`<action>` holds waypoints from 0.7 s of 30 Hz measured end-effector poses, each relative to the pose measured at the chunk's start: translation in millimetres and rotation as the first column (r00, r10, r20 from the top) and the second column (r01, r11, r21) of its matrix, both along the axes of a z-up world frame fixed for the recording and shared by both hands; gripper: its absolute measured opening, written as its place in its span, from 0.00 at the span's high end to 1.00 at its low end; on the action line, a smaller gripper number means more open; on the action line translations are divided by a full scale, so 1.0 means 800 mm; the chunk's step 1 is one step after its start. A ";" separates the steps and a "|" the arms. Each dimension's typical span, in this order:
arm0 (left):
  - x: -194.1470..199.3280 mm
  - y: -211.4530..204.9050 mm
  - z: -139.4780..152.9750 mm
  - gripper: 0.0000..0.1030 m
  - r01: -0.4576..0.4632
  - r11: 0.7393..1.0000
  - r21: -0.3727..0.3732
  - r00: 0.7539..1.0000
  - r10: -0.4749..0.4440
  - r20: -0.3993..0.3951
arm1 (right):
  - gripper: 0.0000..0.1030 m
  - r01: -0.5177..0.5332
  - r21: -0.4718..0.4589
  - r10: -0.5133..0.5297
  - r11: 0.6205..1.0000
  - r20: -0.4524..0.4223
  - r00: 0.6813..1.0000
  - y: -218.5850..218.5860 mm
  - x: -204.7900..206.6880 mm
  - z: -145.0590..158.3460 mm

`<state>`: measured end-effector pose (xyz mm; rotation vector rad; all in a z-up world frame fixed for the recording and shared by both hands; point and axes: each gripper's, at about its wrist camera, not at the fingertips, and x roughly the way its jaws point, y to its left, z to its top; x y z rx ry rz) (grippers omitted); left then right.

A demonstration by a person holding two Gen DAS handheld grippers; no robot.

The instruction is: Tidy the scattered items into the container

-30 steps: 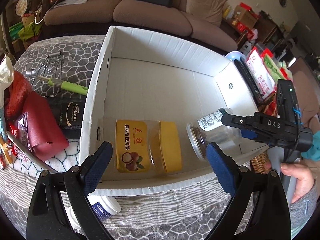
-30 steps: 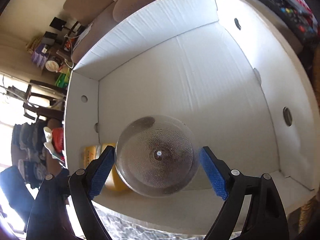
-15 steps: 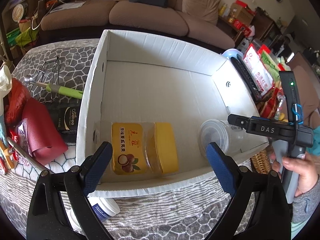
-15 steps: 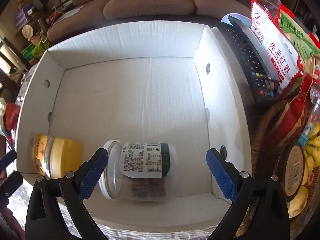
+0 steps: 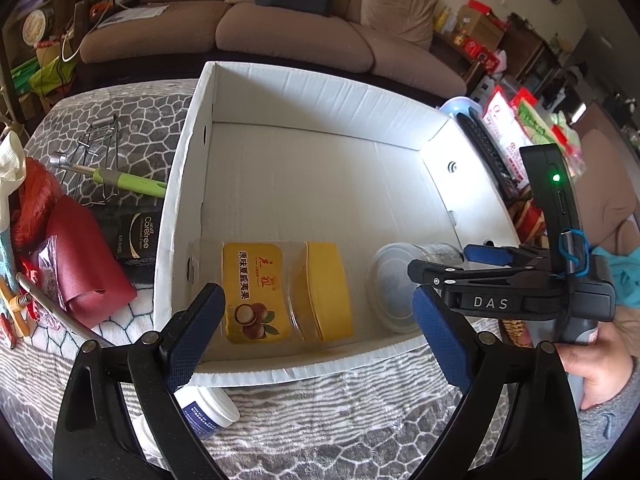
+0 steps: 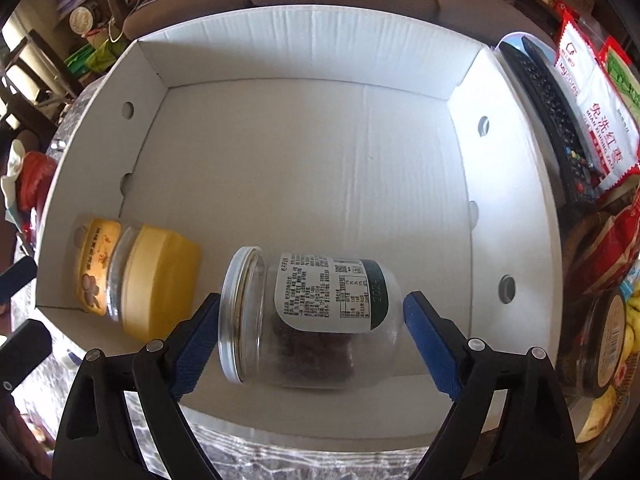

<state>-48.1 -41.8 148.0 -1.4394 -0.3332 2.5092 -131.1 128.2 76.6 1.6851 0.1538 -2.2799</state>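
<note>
My right gripper (image 6: 312,344) stands wide open, its blue pads either side of the clear glass jar (image 6: 316,320) but gripping nothing; the jar lies on its side on the floor of the white cardboard box (image 6: 304,92), at about 6 o'clock in the right wrist view. My left gripper (image 5: 320,336) is spread open and empty over the box's near rim. The yellow-lidded jar (image 5: 276,292) lies on its side at 9 o'clock of the glass jar, near but apart.
</note>
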 end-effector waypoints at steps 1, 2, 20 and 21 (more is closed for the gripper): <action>0.000 -0.001 0.001 0.08 0.000 1.000 0.000 1.000 0.000 -0.001 | 0.11 0.006 -0.038 -0.005 0.999 0.021 1.000 -0.004 0.000 0.001; 0.001 -0.002 0.002 0.08 0.000 1.000 -0.003 1.000 0.000 -0.002 | 0.10 0.011 -0.068 -0.009 0.998 0.039 0.999 -0.008 0.001 0.001; 0.042 -0.055 0.022 0.08 -0.045 0.999 -0.030 0.998 0.044 -0.035 | 0.09 0.032 -0.187 -0.034 0.982 -0.010 0.999 -0.029 0.045 0.034; 0.046 -0.057 0.023 0.08 -0.045 0.998 -0.033 0.998 0.044 -0.034 | 0.09 0.029 -0.195 -0.034 0.980 -0.027 0.999 -0.028 0.051 0.039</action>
